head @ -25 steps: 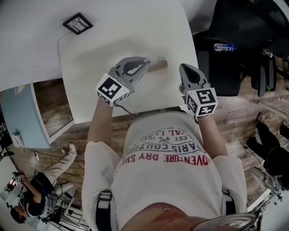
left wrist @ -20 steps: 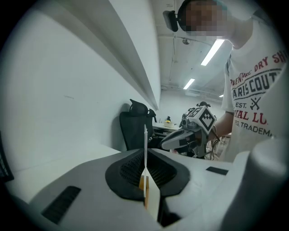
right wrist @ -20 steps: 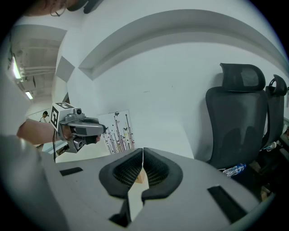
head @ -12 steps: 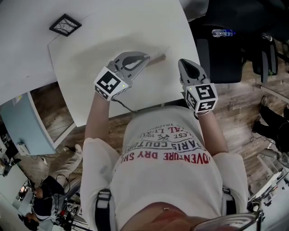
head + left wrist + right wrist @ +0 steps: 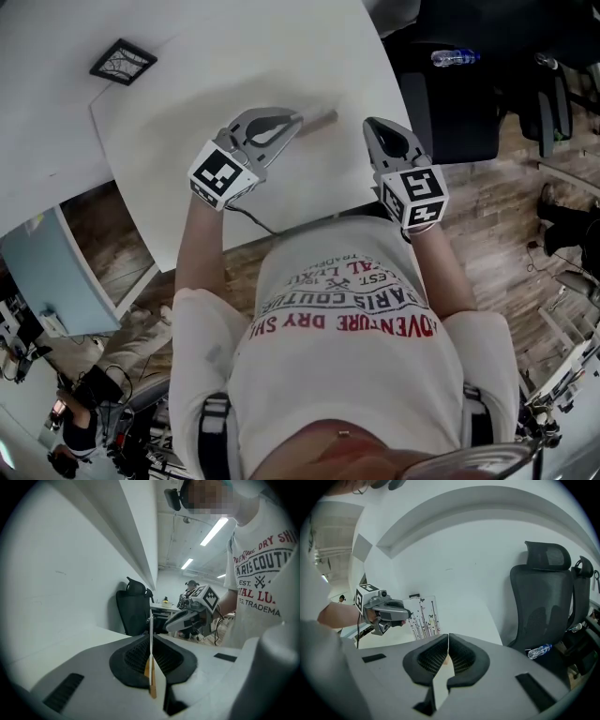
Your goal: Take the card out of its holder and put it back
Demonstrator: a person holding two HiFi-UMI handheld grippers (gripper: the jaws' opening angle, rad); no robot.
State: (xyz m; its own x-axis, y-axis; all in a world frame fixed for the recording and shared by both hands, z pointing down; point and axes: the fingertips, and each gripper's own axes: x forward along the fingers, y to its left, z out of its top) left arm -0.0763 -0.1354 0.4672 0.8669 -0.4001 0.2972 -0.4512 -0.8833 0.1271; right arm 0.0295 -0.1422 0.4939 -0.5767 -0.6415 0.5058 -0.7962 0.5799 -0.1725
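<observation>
Left gripper [image 5: 292, 124]: pads are seen pressed shut on the card [image 5: 423, 617], which is gripped by one side edge and held upright above the white table [image 5: 216, 66]. In the left gripper view the card is seen edge-on as a thin pale line between the pads. In the right gripper view its face is shown, printed with thin vertical lines and small butterflies, at 10 o'clock of that gripper's jaws; its lower edge is hidden there, so the holder cannot be made out. Right gripper [image 5: 448, 644]: jaws are closed together with nothing held, at 3 o'clock of the left gripper in the head view, near the card but apart from it. A small black frame [image 5: 123, 62] is noted at the table's 10 o'clock corner. A water bottle [image 5: 456, 56] is noted on a black chair [image 5: 541, 606] at 1 o'clock.
</observation>
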